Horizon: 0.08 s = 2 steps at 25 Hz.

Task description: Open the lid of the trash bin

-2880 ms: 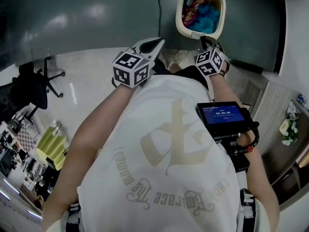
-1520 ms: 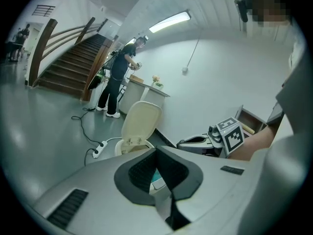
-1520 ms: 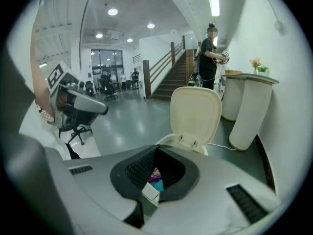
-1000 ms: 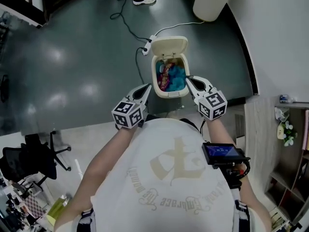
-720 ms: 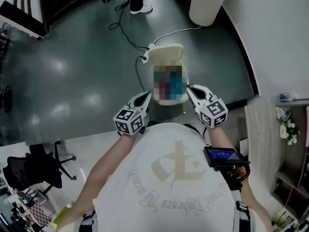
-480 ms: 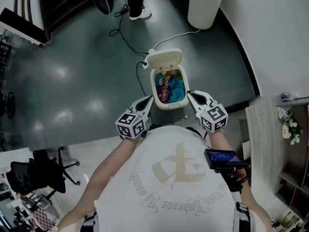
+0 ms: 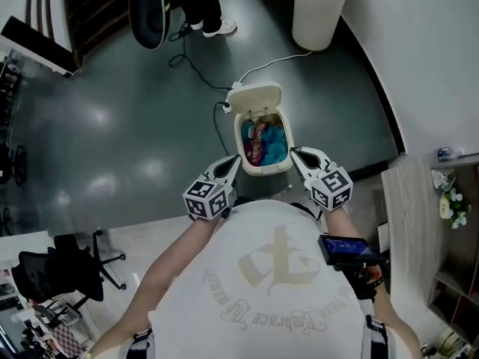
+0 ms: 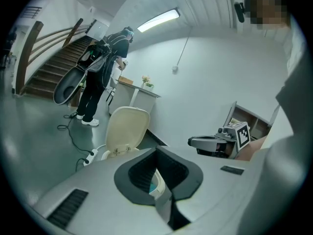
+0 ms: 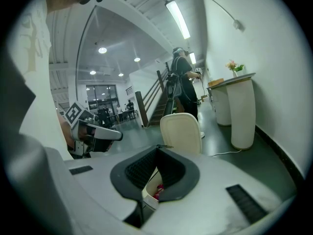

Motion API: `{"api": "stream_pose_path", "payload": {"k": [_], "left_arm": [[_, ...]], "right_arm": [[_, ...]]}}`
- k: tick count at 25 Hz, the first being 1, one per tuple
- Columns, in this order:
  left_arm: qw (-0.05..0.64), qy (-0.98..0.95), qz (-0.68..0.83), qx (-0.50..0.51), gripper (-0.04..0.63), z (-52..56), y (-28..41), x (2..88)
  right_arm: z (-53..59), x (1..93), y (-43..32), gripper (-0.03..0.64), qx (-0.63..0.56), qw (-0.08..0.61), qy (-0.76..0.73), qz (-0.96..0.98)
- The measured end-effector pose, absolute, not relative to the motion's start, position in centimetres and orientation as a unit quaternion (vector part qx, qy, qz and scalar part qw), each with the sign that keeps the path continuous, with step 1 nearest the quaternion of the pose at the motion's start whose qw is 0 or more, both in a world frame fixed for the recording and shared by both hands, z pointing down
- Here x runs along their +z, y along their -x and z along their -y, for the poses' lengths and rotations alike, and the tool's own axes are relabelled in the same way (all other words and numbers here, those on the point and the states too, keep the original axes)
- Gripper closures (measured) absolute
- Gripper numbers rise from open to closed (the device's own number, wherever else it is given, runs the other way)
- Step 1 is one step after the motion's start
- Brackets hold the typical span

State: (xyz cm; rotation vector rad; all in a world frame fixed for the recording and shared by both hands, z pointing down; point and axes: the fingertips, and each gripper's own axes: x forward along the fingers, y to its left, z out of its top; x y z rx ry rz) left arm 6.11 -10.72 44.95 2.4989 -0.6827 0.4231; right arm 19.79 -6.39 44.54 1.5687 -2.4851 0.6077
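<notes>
left gripper (image 7: pixel 231 163) and right gripper (image 7: pixel 298 154), each with jaws pressed together on nothing, hover at either side of the near rim of the cream trash bin (image 7: pixel 263 170) on a dark floor (image 7: pixel 135 126). its lid (image 7: pixel 254 98) stands swung back on the far side, baring blue and red rubbish (image 7: pixel 266 140). a white cable (image 7: pixel 273 60) trails beyond.

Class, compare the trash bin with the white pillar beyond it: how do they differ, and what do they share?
The trash bin is cream and boxy; the pillar is white and round. The bin stands open, lid tipped back, showing blue and red rubbish; the pillar is solid and plain. Both stand on the dark floor near the wall.
</notes>
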Motion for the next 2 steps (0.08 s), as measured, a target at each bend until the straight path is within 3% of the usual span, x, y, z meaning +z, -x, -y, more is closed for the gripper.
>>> {"api": "stream_pose_path", "payload": {"k": [2], "left_arm": [[0.257, -0.92, 0.251, 0.158, 0.583, 10.42, -6.37, 45.22]], "right_arm": [[6.2, 44.71, -19.93, 0.612, 0.203, 0.068, -0.52, 0.827]]}}
